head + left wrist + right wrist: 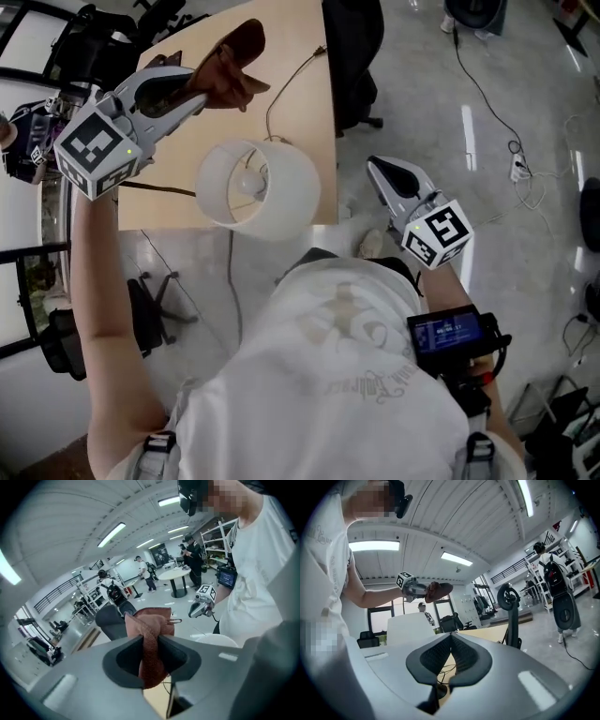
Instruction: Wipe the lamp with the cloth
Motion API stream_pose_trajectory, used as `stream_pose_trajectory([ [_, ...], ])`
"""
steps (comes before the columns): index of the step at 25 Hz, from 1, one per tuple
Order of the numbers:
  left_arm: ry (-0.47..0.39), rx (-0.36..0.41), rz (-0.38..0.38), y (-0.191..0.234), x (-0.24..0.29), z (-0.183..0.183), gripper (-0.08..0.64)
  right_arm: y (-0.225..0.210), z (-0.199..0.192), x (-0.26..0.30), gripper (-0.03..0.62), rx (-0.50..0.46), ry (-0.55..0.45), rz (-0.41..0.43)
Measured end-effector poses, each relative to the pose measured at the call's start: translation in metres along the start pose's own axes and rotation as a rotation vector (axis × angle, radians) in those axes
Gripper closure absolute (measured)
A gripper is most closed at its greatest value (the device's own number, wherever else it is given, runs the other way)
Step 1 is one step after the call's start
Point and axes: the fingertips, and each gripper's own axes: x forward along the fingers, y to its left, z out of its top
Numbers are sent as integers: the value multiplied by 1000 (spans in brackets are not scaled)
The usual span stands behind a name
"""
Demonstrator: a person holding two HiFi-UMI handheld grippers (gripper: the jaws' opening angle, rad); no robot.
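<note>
Inside left tool, bunched cloth

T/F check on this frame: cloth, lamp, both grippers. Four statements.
1. The left gripper grips the brown cloth. True.
2. The cloth is pressed against the lamp. False: it is held up in the air, apart from the shade.
3. The right gripper holds the lamp. False: its jaws are together on nothing, off to the side of the table.
4. The lamp has a white shade. True.
</note>
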Motion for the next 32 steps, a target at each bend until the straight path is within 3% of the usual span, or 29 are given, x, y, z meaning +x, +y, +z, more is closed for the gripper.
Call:
stream_pose_trajectory([
  [8,2,-202,213,-59,-52,-7,465,37,14,-8,578,-56,18,3],
  [15,-70,-320,278,-123,-55,24,466,72,-5,-21,578,-64,82,19],
  [21,-104,-460,358,-174,-21,45,469,65,0,-22,578,-68,90,86],
  [26,-25,-512,573,-167,12,38,469,44,5,-28,578,-71,125,197],
  [29,90,-484,724,-159,32,24,469,27,4,-33,578,-59,148,253],
  [32,217,-455,807,-157,54,10,469,17,4,-33,578,-55,168,315],
])
